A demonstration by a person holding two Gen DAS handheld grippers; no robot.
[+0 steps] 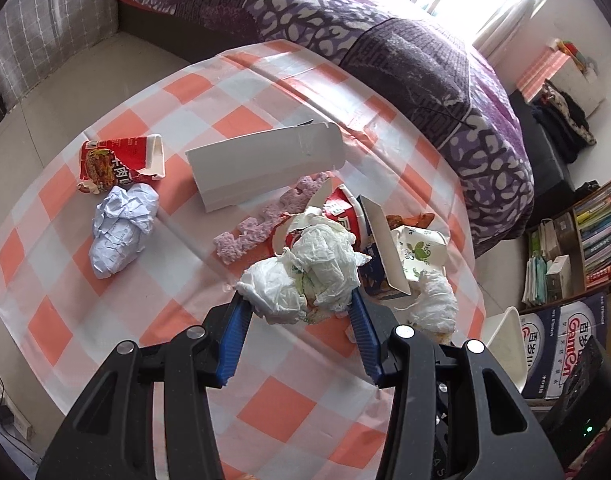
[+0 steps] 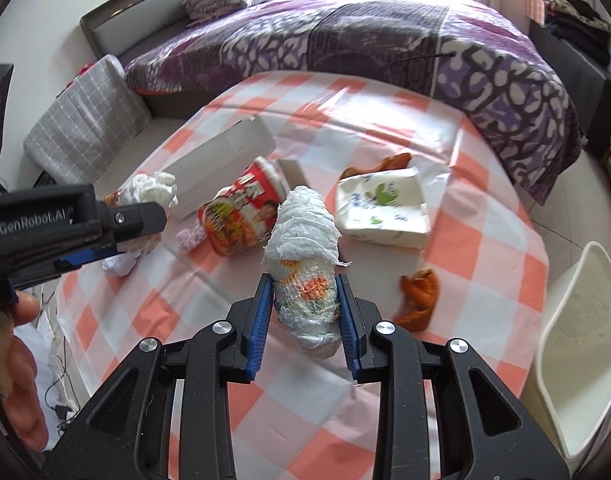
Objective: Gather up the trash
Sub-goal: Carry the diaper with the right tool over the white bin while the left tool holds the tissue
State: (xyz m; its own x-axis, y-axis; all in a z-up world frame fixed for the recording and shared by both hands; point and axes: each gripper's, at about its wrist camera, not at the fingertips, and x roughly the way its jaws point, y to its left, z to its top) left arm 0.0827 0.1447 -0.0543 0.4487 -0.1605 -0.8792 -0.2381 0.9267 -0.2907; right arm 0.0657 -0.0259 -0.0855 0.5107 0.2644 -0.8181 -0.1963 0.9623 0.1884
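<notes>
- Left gripper (image 1: 299,300): blue pads clamped on a white tissue wad (image 1: 305,276), one pad on each side, wad bulging past the tips.
- Right gripper (image 2: 305,292): pads pressed on a stained tissue roll (image 2: 303,252); orange and green stains on its lower half, top end sticking up past the fingertips.
- The right view also catches the left gripper from the side at left edge, tissue at its tip, with a bare hand (image 2: 19,364) below it.
- Table (image 1: 117,300) has an orange-and-white check cloth. Trash still on it:
  - crushed red noodle cup (image 1: 119,160), far left
  - crumpled paper ball (image 1: 121,228), just below that cup
  - open white carton (image 1: 261,164), centre
  - pink foam strip (image 1: 265,216), in front of the carton
  - second red cup (image 2: 243,208) on its side, mid-table
  - tissue pack with leaf print (image 2: 385,208), right of that cup
  - orange peel (image 2: 419,292) near the right edge, another piece (image 2: 393,162) behind the pack
- White bin (image 2: 581,344) stands off the table's right side.
- Bed with purple blanket (image 2: 385,40) behind the table.
</notes>
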